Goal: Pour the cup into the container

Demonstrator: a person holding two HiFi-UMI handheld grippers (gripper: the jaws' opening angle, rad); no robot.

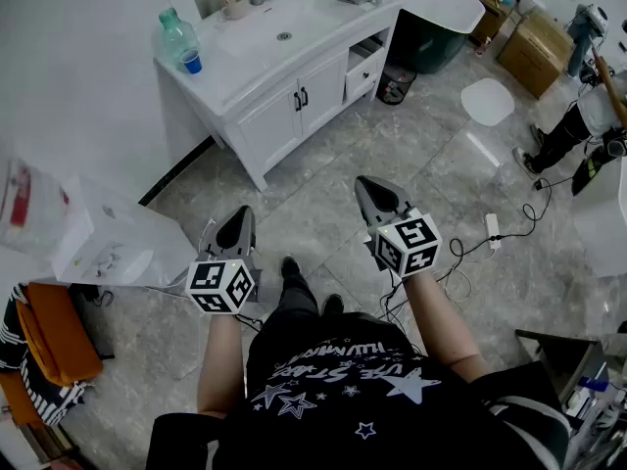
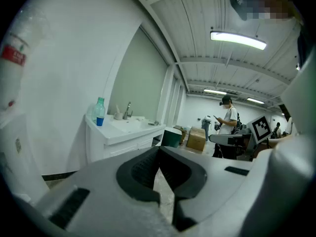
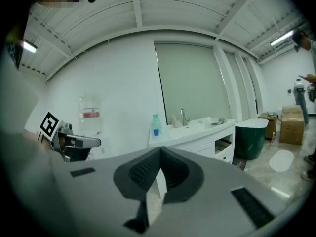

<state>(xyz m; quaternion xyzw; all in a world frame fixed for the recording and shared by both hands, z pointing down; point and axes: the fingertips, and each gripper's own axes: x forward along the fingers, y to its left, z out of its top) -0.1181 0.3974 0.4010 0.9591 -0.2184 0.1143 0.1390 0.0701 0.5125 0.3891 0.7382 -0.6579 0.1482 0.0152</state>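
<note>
A small blue cup [image 1: 192,63] stands at the left end of a white vanity [image 1: 294,96], next to a green plastic bottle [image 1: 176,35]. A sink basin [image 1: 284,27] is set into the vanity top. Both grippers are held over the tiled floor, well short of the vanity. My left gripper [image 1: 238,215] is shut with nothing in it, and so is my right gripper [image 1: 367,182]. The left gripper view shows its tips [image 2: 159,149] meeting, with the cup [image 2: 99,122] and bottle [image 2: 99,107] far off. In the right gripper view the closed tips [image 3: 159,151] sit below the distant cup [image 3: 156,131].
A dark green bin [image 1: 431,42] and cardboard boxes [image 1: 534,52] stand right of the vanity. A white box [image 1: 118,243] and an orange bag [image 1: 54,336] lie at the left. A power strip [image 1: 493,231] with cables is on the floor. A person [image 1: 578,125] stands at the right.
</note>
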